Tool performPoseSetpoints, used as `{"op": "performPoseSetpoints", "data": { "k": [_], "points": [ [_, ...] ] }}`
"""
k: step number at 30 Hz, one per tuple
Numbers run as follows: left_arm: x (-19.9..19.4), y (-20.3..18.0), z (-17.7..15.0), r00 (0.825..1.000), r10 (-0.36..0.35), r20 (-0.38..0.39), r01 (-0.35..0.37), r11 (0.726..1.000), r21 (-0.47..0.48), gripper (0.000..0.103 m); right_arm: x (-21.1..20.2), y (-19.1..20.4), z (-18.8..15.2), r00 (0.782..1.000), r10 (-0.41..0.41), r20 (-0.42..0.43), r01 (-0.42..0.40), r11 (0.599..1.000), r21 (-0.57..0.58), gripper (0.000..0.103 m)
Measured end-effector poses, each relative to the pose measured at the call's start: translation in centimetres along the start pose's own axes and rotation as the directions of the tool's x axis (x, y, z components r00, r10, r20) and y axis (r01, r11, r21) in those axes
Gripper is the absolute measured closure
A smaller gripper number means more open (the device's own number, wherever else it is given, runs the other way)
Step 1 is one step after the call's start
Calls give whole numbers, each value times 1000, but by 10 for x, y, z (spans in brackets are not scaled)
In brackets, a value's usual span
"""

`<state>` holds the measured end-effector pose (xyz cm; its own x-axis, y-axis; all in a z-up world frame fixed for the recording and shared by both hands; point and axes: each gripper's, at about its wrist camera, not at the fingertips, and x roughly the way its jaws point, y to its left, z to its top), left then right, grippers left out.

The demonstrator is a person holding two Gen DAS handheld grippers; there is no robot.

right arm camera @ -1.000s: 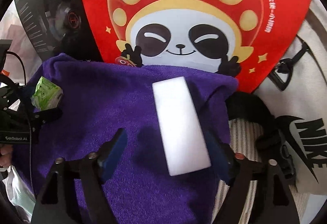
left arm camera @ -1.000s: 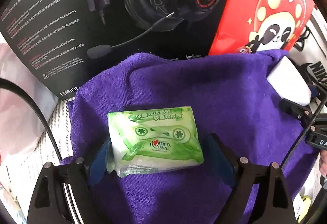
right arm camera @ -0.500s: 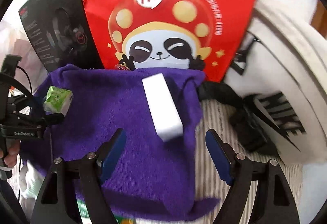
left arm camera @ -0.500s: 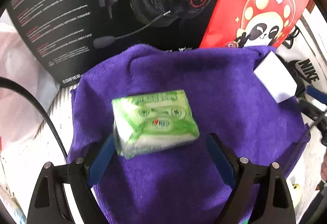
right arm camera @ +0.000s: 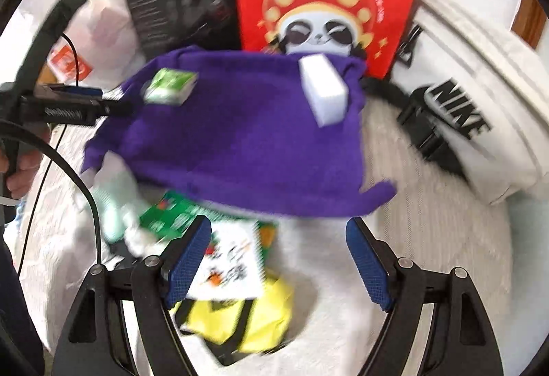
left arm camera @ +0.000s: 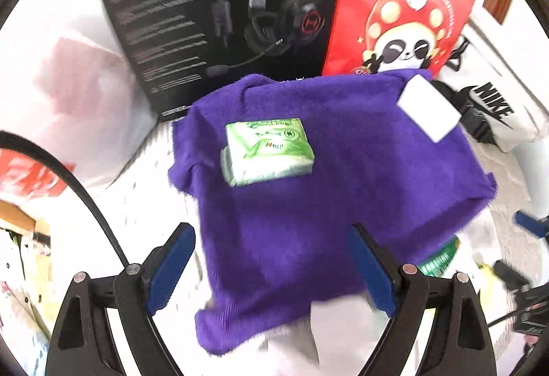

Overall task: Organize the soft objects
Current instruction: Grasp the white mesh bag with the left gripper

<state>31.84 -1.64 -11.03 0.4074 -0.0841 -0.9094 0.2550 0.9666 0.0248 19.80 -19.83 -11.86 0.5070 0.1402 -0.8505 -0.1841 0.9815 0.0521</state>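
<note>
A purple towel (left arm camera: pixel 308 190) (right arm camera: pixel 247 135) lies spread on the white bed. On its left part rests a green tissue pack (left arm camera: pixel 269 149) (right arm camera: pixel 170 86). A white sponge block (left arm camera: pixel 429 106) (right arm camera: pixel 324 91) sits at the towel's far right corner. My left gripper (left arm camera: pixel 271 268) is open and empty, held back above the towel's near edge, well short of the tissue pack. My right gripper (right arm camera: pixel 278 262) is also open with nothing between its blue pads, above the clutter in front of the towel. The left gripper (right arm camera: pixel 103 101) shows in the right wrist view beside the tissue pack.
A black headset box (left arm camera: pixel 219 19) and a red panda bag (left arm camera: pixel 405 8) stand behind the towel. A white Nike bag (right arm camera: pixel 473 108) lies to the right. Green packets (right arm camera: pixel 175 218), a printed white card (right arm camera: pixel 233 266) and a yellow bag (right arm camera: pixel 247 321) lie near the towel's front edge.
Both grippers have pulled back and risen away from the towel. The tissue pack and the sponge, earlier between the open jaws, now lie farther off on the towel.
</note>
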Motion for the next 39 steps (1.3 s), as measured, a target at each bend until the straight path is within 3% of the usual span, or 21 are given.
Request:
{"op": "performPoseSetpoints", "data": {
  "k": [4, 7, 10, 17, 23, 25, 28, 30, 32, 34, 36, 39],
  "points": [
    [-34, 14, -26, 999, -14, 41, 15, 1000, -15, 13, -2, 15, -18, 999, 25, -21, -25, 1000, 0, 23],
    [-55, 45, -61, 999, -23, 48, 24, 999, -26, 13, -7, 21, -28, 1000, 24, -21, -24, 1000, -4, 23],
    [-62, 52, -95, 999, -22, 39, 23, 999, -29, 13, -17, 18, -39, 999, 37, -14, -36, 999, 20, 23],
    [-42, 46, -166, 985, -165, 40, 165, 986, -3, 13, -32, 6, -56, 999, 31, -18, -30, 998, 55, 23],
    [-19, 30, -184, 998, -47, 49, 43, 995, 90, 7, -36, -2, -66, 999, 8, -35, -6, 998, 66, 23],
    [-21, 25, -187, 996, -46, 81, 36, 992, 121, 2, -34, -3, -68, 999, -1, -43, 4, 998, 66, 23],
    [-19, 20, -191, 994, -37, 102, 21, 988, 154, 2, -30, -4, -70, 998, -1, -56, 5, 997, 74, 23],
    [-18, 24, -192, 993, -58, 107, 43, 990, 135, 11, -28, -5, -70, 998, 1, -61, 4, 997, 81, 23],
    [-19, 29, -195, 992, -64, 111, 51, 992, 114, 29, -25, -5, -70, 998, 7, -66, -1, 996, 87, 23],
    [-23, 32, -196, 991, -48, 123, 36, 994, 101, 54, -23, -4, -70, 998, 4, -69, 2, 996, 87, 23],
    [-29, 40, -197, 991, -43, 127, 34, 997, 73, 69, -21, -2, -70, 997, 6, -75, 0, 996, 85, 23],
    [-32, 53, -196, 989, -88, 119, 83, 995, 51, 84, -19, 2, -69, 997, 13, -75, -7, 997, 79, 23]
  ]
}}
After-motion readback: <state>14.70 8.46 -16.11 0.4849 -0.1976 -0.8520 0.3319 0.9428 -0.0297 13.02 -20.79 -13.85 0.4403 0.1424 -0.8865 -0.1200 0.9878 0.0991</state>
